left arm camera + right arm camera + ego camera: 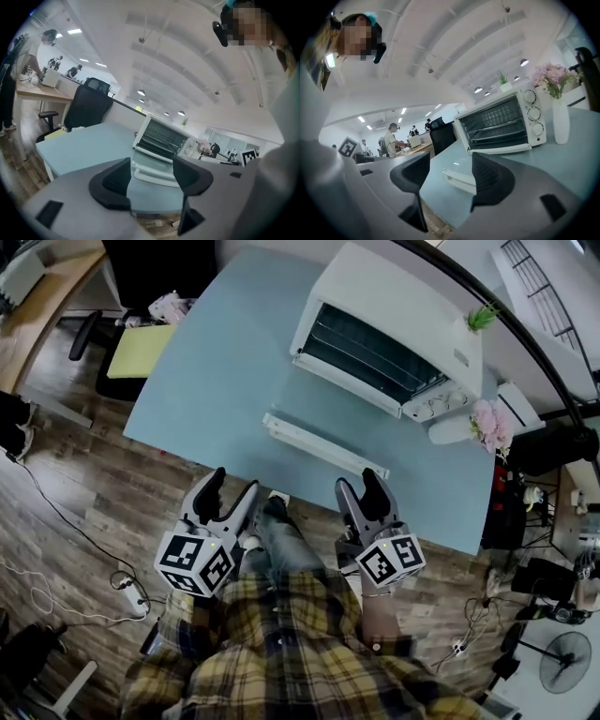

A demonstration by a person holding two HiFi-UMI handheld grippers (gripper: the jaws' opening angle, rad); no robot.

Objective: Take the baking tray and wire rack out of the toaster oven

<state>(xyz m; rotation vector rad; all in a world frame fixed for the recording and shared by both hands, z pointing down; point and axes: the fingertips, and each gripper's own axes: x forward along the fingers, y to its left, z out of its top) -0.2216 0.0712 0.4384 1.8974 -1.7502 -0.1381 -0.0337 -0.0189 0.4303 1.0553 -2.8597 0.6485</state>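
The white toaster oven (384,334) stands on the pale blue table (216,371) with its glass door (319,418) folded down flat, white handle (323,444) toward me. Dark shelves (370,354) show inside; from the right gripper view I make out two levels of bars (499,126), but I cannot tell the tray from the rack. My left gripper (232,486) and my right gripper (360,486) hover side by side at the table's near edge, short of the door. Both are open with nothing between the jaws. The oven (159,136) faces the left gripper (151,177), and the right gripper (450,176) points at the handle (459,180).
A white vase of pink flowers (487,423) stands right of the oven, close to its knobs (436,407). A small green plant (481,317) sits on top. A black office chair (141,277) and a yellow seat (141,351) stand at the table's far left. Cables and a power strip (131,592) lie on the wooden floor.
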